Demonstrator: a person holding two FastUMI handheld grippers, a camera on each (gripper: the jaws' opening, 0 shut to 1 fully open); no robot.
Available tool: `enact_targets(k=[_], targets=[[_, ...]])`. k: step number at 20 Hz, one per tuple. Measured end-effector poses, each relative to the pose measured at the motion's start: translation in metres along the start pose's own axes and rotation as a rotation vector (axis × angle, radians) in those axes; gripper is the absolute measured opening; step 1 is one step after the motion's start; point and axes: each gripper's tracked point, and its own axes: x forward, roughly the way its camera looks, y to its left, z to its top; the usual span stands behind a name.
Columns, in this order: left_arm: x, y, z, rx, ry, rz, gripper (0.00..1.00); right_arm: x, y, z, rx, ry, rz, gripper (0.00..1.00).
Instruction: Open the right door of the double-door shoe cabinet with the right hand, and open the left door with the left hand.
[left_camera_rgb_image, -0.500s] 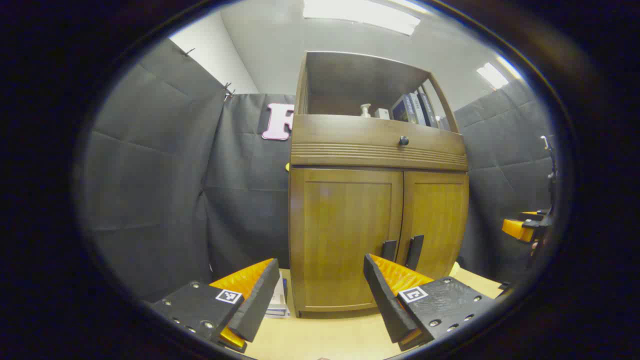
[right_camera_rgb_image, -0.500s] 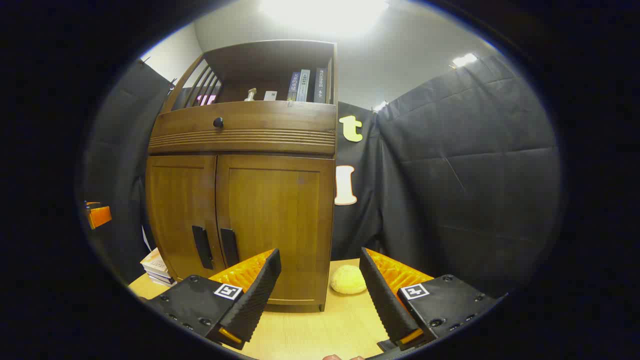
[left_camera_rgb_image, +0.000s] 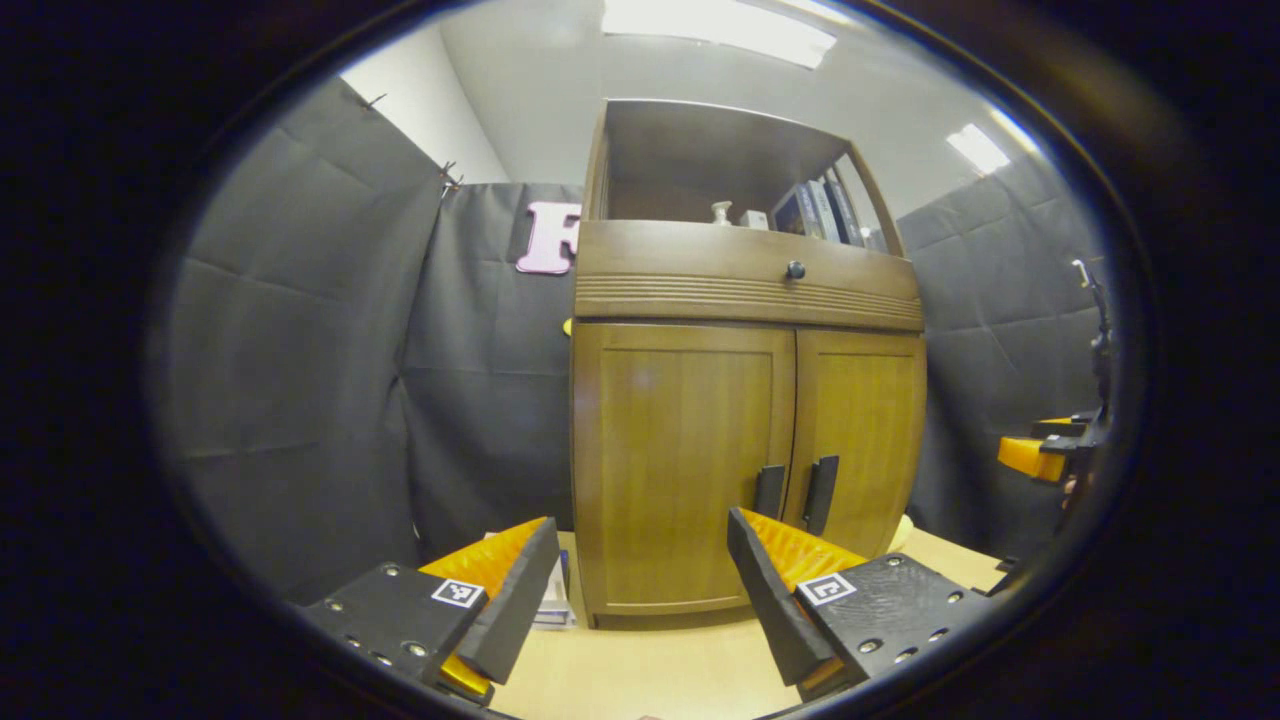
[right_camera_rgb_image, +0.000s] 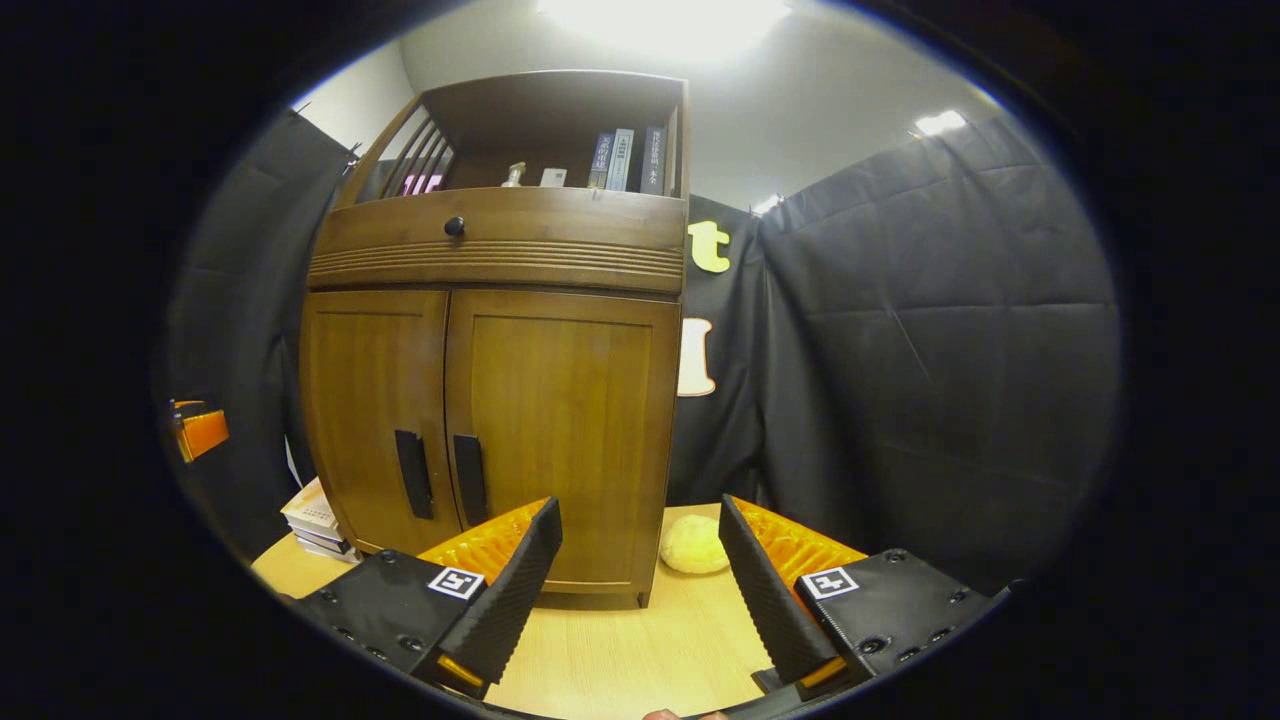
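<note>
Brown wooden double-door shoe cabinet (left_camera_rgb_image: 745, 400) stands upright on a pale wooden tabletop (right_camera_rgb_image: 640, 660), backed by the black cloth wall of the booth. Both of its lower doors are closed: the left door (left_camera_rgb_image: 680, 460) and the right door (right_camera_rgb_image: 560, 440) meet flush at the middle seam, and each carries a dark vertical bar handle beside that seam, the left handle (left_camera_rgb_image: 768, 492) and the right handle (right_camera_rgb_image: 468, 479) just beside each other. Above the doors runs a grooved wooden drawer front with a small round black knob (right_camera_rgb_image: 454, 226), and above that an open shelf holds a few upright dark-spined books (right_camera_rgb_image: 625, 158) and a small pale bottle (right_camera_rgb_image: 514, 174). In the left gripper view, the left gripper (left_camera_rgb_image: 642, 585) hangs in front of the cabinet's lower left part with its fingers spread wide apart and nothing between them, not touching the door. In the right gripper view, the right gripper (right_camera_rgb_image: 640, 575) is likewise spread wide and empty, low in front of the cabinet's right corner, clear of the door. A soft pale yellow round object (right_camera_rgb_image: 694, 544) lies on the tabletop just beside the cabinet's right side, and a small stack of books (right_camera_rgb_image: 315, 520) lies flat at its left side.
</note>
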Motion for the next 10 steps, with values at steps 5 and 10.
enact_targets(k=[5, 10], targets=[[0.000, 0.002, -0.002, -0.008, 0.010, 0.024, 0.99, 0.000, 0.007, 0.002, 0.006, 0.003, 0.016, 0.97], [0.000, 0.004, -0.002, -0.027, 0.023, 0.051, 0.98, 0.007, 0.018, 0.008, 0.001, 0.001, 0.043, 0.97]])
